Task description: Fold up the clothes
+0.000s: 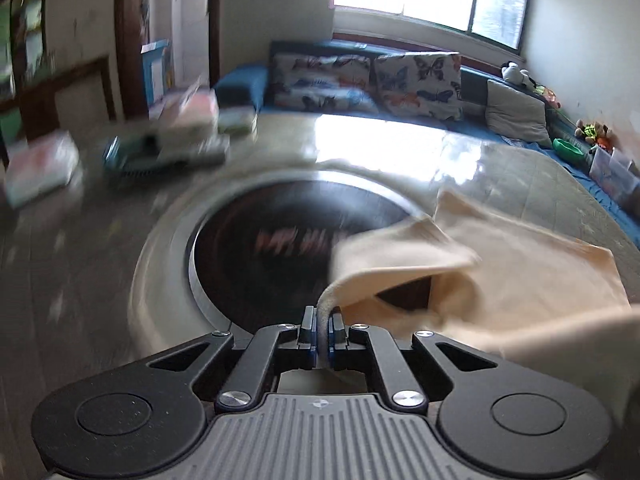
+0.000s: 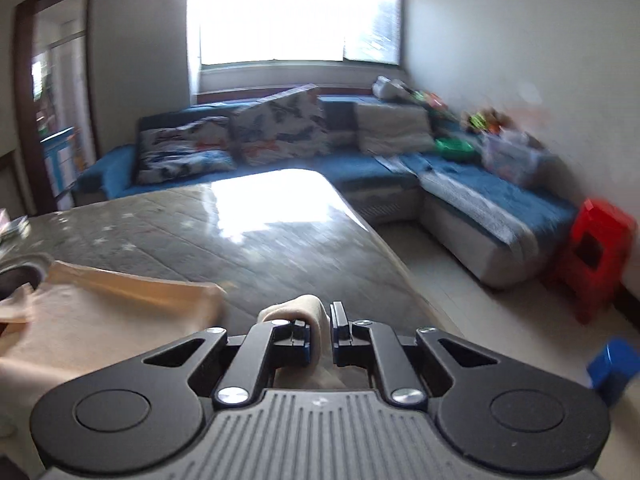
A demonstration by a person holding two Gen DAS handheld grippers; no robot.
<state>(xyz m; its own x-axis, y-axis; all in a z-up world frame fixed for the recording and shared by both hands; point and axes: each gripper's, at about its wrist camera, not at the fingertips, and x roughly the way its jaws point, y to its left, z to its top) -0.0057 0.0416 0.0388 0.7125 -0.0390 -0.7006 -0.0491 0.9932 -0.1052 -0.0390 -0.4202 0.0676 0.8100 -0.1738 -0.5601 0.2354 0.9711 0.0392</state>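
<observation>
Right wrist view only: red stool (image 2: 596,256) beside blue sofa (image 2: 472,196).

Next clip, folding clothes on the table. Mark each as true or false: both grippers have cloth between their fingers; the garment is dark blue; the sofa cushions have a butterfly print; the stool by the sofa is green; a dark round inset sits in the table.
1. Both grippers have cloth between their fingers. True: the left gripper and the right gripper each pinch the garment.
2. The garment is dark blue. False: it is pale cream.
3. The sofa cushions have a butterfly print. True.
4. The stool is green. False: it is red.
5. A dark round inset sits in the table. True.
</observation>
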